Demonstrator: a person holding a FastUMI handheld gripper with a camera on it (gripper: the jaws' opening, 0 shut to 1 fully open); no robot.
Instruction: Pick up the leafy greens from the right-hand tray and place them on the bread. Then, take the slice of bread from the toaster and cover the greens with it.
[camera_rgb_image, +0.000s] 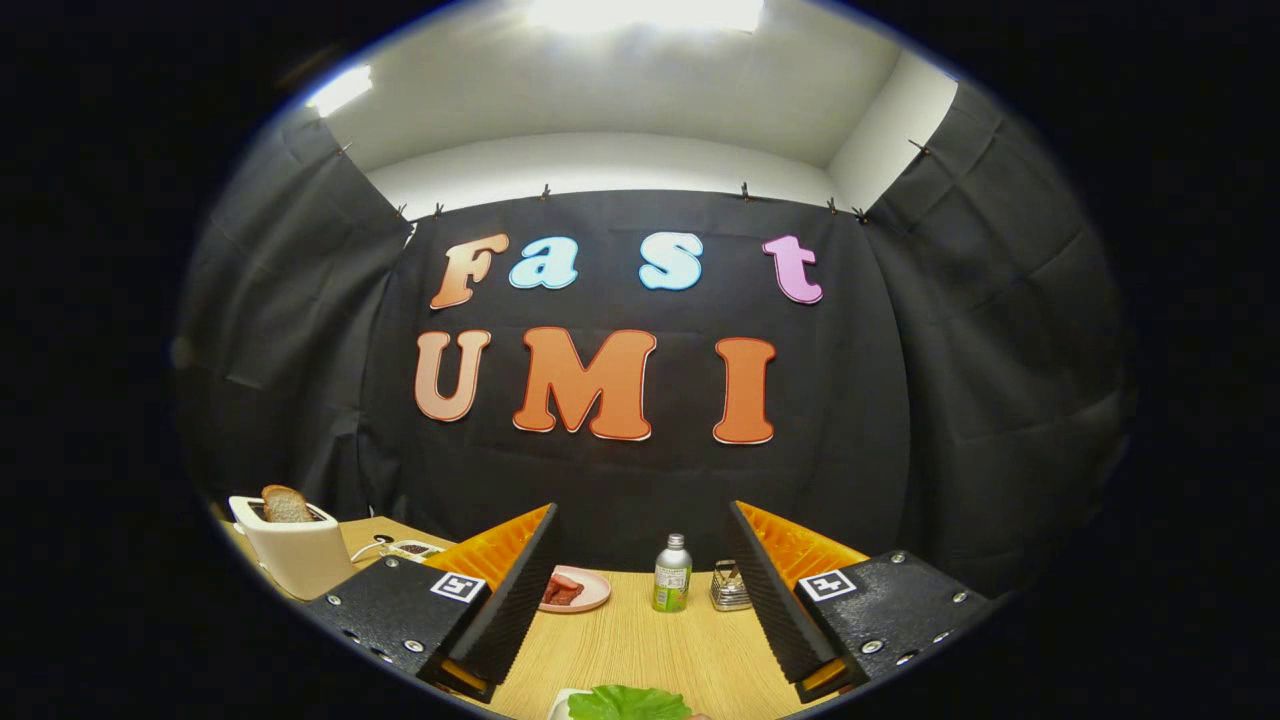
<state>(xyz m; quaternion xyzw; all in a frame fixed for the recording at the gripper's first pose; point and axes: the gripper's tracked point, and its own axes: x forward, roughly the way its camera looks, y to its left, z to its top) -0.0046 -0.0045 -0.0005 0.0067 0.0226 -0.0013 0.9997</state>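
My gripper (642, 580) stands open above the wooden table (640, 640), its two black-and-orange fingers (515, 590) wide apart with nothing between them. The leafy greens (628, 703) lie low between the fingers, close under me, on a white tray whose edge (557, 706) just shows. A white toaster (292, 545) stands on the table beyond the left finger, with a slice of bread (286, 504) sticking up out of its slot.
Beyond the fingers sit a pink plate (575, 590) with red pieces on it, a small green-labelled bottle (672, 573) and a small metal holder (730, 587). A small white device (410, 549) lies beside the toaster. Black cloth walls close the booth behind.
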